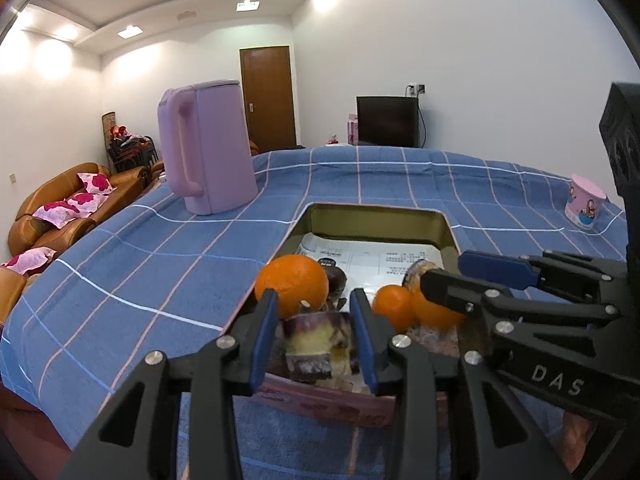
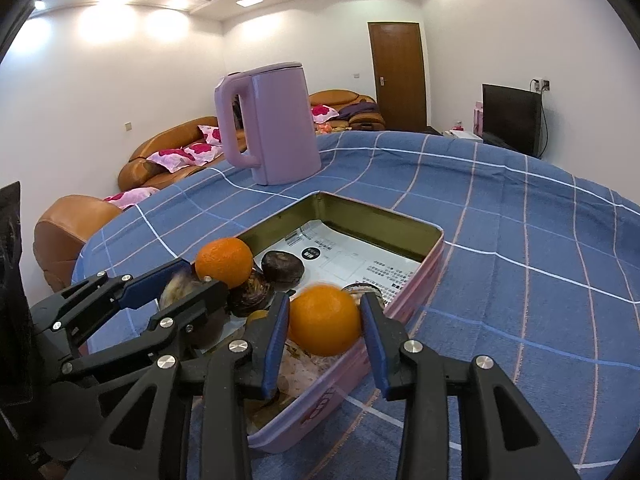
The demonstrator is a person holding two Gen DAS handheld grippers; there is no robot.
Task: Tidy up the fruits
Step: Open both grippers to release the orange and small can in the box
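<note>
Three oranges (image 1: 292, 284) in the left view, all in one tin (image 1: 372, 210) at its near end. One dark fruit (image 1: 336, 280) behind the biggest one. One purple piece (image 1: 316, 344) with a yellow middle, low in the tin, squeezed between the pads of the left claw (image 1: 314, 300). Right claw (image 1: 442, 270) reaching in from the right side, clamped on one of the three. One purple kettle (image 1: 208, 148) and one pink cup (image 1: 586, 208), both upright on a blue checked cloth (image 1: 140, 260), well apart from each other. One brown sofa (image 1: 52, 216) with pink pillows, one brown door (image 1: 269, 96), one black TV (image 1: 387, 120), white walls. "DAS" in white letters on the right claw. Printed paper (image 1: 372, 260) on the tin's floor, words too small to read.

Three oranges again in the right view, one mostly hidden. Held orange (image 2: 324, 320) gripped tight by the right claw, just above the tin's near corner. Two dark fruits beside it in the tin. Left claw at the left, shut on the purple piece. Red letters on the tin's pink side, partly hidden, not readable.
</note>
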